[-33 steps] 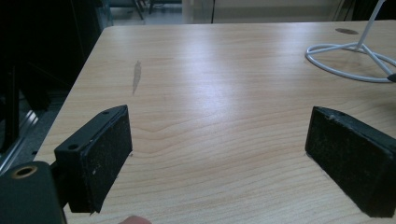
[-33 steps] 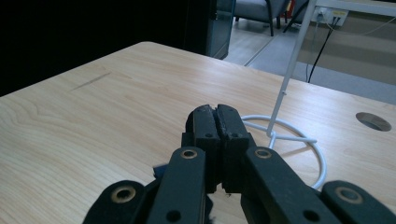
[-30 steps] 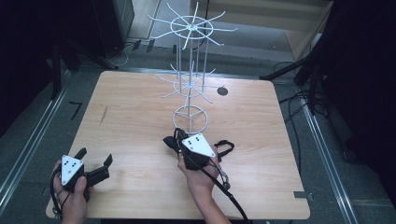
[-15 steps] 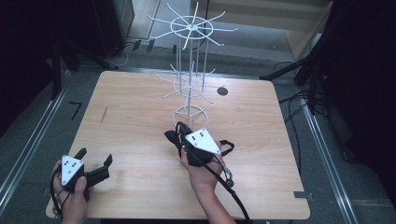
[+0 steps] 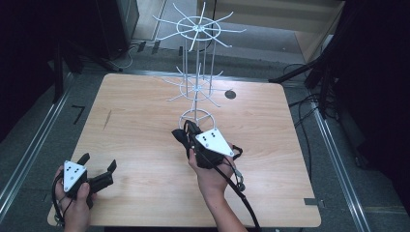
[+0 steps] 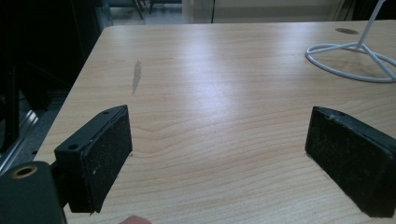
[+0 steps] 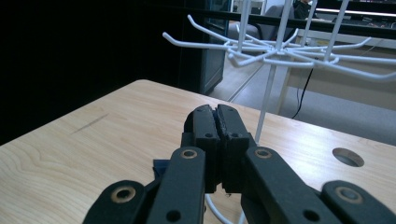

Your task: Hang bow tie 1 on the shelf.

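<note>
The pale wooden table [image 5: 145, 145] stands on a grey floor in a dim room, with dark furniture behind it and cables trailing along its right side. A round hole [image 5: 230, 94] is cut in the tabletop toward the far edge.

In front of you, near the middle of the table, stands the white wire rack [image 5: 198, 82]: a ring base resting on the wood, thin upright rods, and two tiers of hooked arms fanning outward, the upper tier higher and wider than the lower. The hooks you can see are bare.

Your right gripper [image 5: 186, 131] sits just in front of the rack's ring base, raised off the wood and pointing toward the rack. Its jaws are pressed flat together, pad against pad, with nothing between them; in the right gripper view [image 7: 215, 122] one of the rack's upright rods rises just behind the tips and the lower tier of hooks spreads above.

Your left gripper [image 5: 98, 166] rests low at the near left corner of the table, well apart from the rack. Its jaws are spread wide over bare wood, gripping nothing; in the left gripper view [image 6: 217, 154] the rack's ring base lies far off at the upper right.
</note>
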### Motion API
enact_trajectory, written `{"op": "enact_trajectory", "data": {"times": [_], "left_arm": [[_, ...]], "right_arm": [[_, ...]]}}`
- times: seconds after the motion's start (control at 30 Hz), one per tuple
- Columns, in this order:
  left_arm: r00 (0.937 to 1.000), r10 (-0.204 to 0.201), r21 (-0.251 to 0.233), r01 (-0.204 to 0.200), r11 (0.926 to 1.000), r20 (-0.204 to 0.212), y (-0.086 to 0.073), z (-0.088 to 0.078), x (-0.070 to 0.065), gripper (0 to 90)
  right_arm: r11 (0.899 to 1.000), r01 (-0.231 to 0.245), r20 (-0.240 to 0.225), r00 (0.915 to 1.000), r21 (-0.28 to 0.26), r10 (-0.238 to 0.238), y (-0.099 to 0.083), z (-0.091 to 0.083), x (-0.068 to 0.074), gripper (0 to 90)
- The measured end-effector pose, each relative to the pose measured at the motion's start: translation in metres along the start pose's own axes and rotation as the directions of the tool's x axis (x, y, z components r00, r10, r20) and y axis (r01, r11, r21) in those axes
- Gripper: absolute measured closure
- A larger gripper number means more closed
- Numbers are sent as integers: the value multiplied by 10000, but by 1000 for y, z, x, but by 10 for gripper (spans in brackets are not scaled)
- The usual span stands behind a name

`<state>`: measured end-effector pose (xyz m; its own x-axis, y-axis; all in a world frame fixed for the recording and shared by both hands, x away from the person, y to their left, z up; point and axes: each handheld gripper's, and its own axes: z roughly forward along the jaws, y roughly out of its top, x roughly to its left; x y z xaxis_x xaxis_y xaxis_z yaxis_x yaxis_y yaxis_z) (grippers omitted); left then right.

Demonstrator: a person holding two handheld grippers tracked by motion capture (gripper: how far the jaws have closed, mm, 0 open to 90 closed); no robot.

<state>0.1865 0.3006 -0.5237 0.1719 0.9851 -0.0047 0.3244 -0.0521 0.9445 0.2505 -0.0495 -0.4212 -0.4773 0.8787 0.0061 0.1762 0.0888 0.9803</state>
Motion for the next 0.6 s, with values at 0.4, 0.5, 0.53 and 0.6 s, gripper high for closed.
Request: {"op": "enact_trajectory", "data": {"times": [0.4, 0.5, 0.53, 0.6], "left_arm": [[10000, -27, 11, 27, 10000, 22, 0, 0, 0, 81], [10000, -41, 2, 41, 10000, 16, 0, 0, 0, 81], [10000, -43, 2, 43, 10000, 18, 0, 0, 0, 81], [10000, -43, 9, 43, 10000, 20, 0, 0, 0, 81]], "right_arm": [[9998, 74, 4, 10000, -177, -74, 12, -1, -1, 896], [9997, 102, -47, 9999, -244, -103, 16, -1, -2, 896], [9995, 111, -65, 9999, -292, -113, 17, -2, -2, 896], [9993, 108, -104, 9999, -360, -111, 19, -2, -2, 896]]}}
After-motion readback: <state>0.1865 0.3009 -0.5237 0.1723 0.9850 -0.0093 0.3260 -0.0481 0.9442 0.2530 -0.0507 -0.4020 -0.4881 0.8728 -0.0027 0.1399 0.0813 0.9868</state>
